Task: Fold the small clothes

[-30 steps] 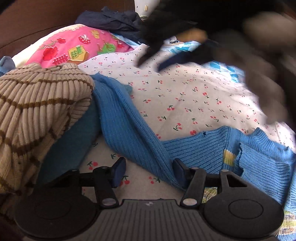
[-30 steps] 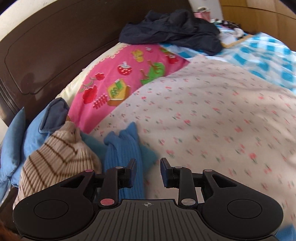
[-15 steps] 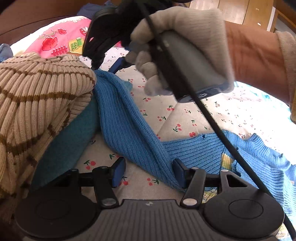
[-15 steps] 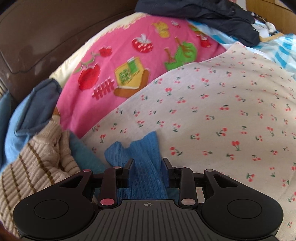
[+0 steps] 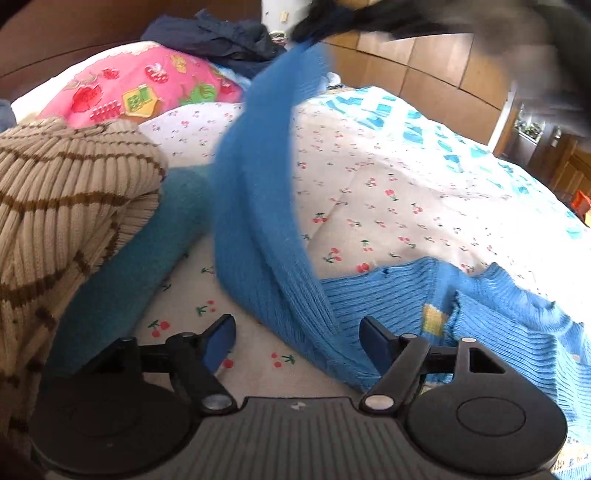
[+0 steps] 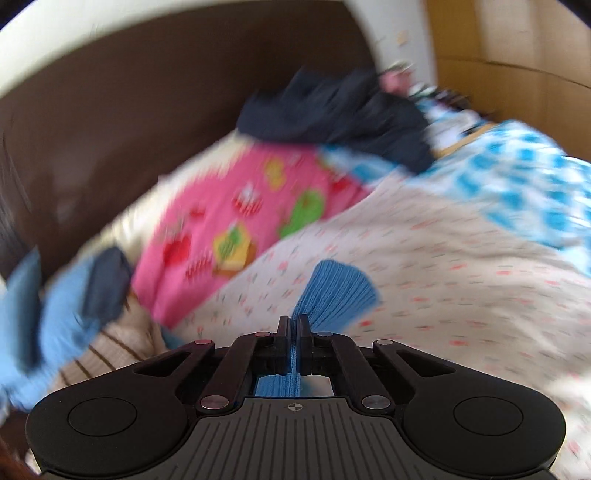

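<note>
A blue knit sweater [image 5: 461, 306] lies on the cherry-print bedspread [image 5: 388, 192]. Its sleeve [image 5: 258, 192] is lifted and stretched up toward the top of the left wrist view. My right gripper [image 6: 294, 323] is shut on the sleeve's cuff [image 6: 334, 291], which fans out past the fingertips; it also shows blurred at the top of the left wrist view [image 5: 321, 24]. My left gripper [image 5: 297, 338] is open just above the bedspread, with the base of the sleeve between its fingers.
A beige striped sweater [image 5: 62, 206] and a teal garment [image 5: 140, 251] lie at the left. A pink pillow [image 5: 136, 92] and dark clothes [image 5: 221, 40] are near the brown headboard [image 6: 110, 122]. A blue checked blanket [image 5: 424, 125] lies farther right.
My right gripper closed on the sleeve's cuff and lifted it off the bed, pulling the sleeve up. My left gripper stayed open in place.
</note>
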A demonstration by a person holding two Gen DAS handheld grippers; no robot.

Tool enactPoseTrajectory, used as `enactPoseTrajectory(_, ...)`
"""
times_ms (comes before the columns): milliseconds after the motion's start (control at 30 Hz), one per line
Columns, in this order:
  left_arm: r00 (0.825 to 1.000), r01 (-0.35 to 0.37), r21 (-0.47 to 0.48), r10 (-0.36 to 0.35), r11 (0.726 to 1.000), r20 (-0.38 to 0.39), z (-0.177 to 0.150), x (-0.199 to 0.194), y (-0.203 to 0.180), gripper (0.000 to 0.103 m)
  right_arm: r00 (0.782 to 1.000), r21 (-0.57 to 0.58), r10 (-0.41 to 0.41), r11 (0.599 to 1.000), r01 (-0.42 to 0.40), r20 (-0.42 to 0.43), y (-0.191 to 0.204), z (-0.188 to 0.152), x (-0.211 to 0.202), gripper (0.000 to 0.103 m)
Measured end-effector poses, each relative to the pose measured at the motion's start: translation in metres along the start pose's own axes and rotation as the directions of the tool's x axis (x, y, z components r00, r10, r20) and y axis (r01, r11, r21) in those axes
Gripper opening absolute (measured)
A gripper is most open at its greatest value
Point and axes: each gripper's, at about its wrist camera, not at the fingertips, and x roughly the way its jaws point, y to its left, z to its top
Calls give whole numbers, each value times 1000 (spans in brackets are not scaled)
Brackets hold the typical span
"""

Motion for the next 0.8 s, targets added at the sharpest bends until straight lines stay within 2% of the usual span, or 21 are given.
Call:
enactPoseTrajectory(100, 1000, 20, 27, -21, 999, 20, -1, -5, -6, 78, 995, 108, -36, 994, 25, 98, -29, -15, -67, 1)
enactPoseTrajectory(200, 998, 41, 81, -45, 996, 45, -4, -11, -16, 79, 979, 224, -106, 972, 65, 176, -55, -44, -137, 1)
enactPoseTrajectory(300, 994, 76, 145, -85, 987, 61, -8, -18, -27, 82, 951, 358, -207, 927, 115, 230, -82, -87, -202, 1)
enactPoseTrajectory(367, 992, 96, 196, -110, 976, 63, -9, -19, -33, 86, 927, 433, -291, 886, 168, 236, -98, -121, -236, 1)
enactPoseTrajectory(467, 992, 114, 288, -127, 951, 26, -17, -17, -49, 87, 909, 533, -389, 807, 256, 153, -125, -180, -255, 1)
enactPoseTrajectory(567, 995, 91, 378, -100, 921, 2, -29, -15, -66, 87, 904, 629, -427, 714, 308, 41, -152, -237, -252, 11)
enactPoseTrajectory(633, 997, 70, 413, -82, 908, 11, -36, -17, -72, 87, 905, 714, -426, 637, 292, 11, -170, -270, -253, 11)
enactPoseTrajectory(700, 997, 61, 424, -76, 904, 18, -39, -19, -75, 87, 911, 784, -412, 572, 241, 20, -180, -295, -256, 11)
enactPoseTrajectory(767, 997, 58, 422, -72, 905, 18, -39, -19, -74, 88, 916, 816, -400, 540, 205, 35, -182, -308, -261, 11)
enactPoseTrajectory(800, 997, 57, 417, -70, 907, 16, -39, -18, -73, 88, 914, 818, -404, 539, 203, 39, -182, -311, -263, 11)
